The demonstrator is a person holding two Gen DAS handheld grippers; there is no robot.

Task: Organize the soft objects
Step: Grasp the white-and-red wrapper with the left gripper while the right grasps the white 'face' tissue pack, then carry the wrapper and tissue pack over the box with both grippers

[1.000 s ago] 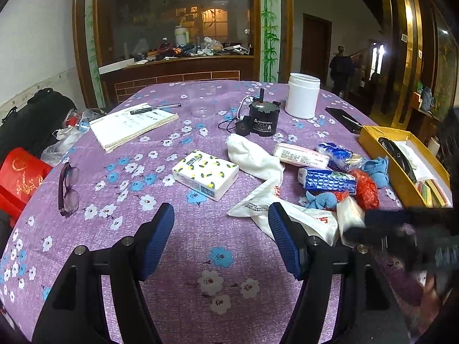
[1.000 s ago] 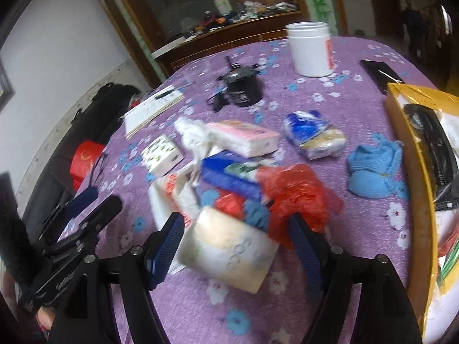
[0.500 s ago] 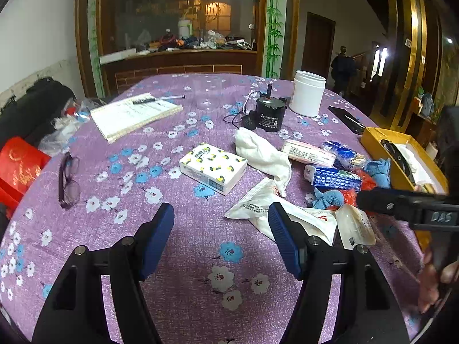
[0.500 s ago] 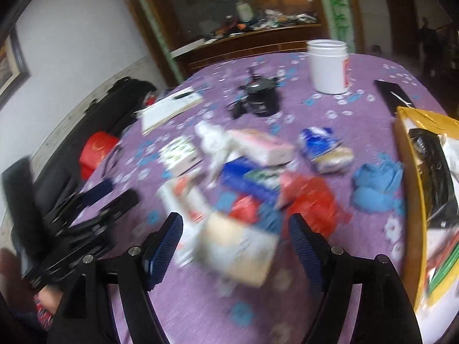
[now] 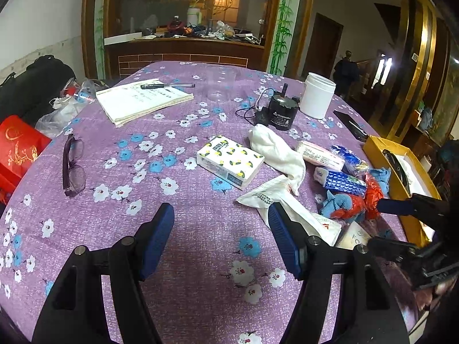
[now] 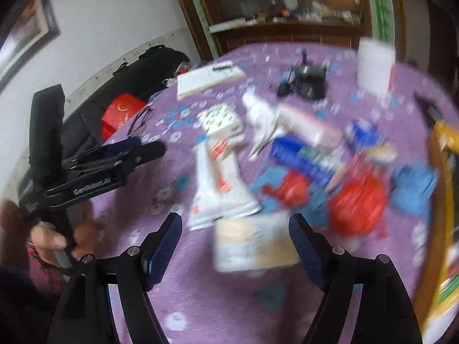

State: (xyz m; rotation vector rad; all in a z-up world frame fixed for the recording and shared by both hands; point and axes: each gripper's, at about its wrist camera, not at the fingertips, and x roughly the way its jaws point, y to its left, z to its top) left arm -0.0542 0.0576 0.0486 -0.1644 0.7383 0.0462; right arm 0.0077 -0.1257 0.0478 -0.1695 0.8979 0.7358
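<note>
Left gripper (image 5: 221, 238) fingers apart, nothing between, left of the soft pile (image 5: 348, 197). Lemon-print tissue pack (image 5: 229, 160) lies left of pile. Right gripper (image 6: 235, 248) fingers apart around a blurred pale packet (image 6: 252, 243), at pile's near edge.

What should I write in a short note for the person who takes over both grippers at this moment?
Left gripper: open, holds nothing, above bare tablecloth.
Right gripper: open, holds nothing; the view is blurred; a beige packet lies between its fingers, not gripped.
Soft things: lemon-print tissue pack, white cloth, white plastic bags, blue tissue pack, red bag and blue cloths lie loose on the table.
Yellow box stands at the right edge.
Done: nothing looks sorted. Left: everything.
</note>
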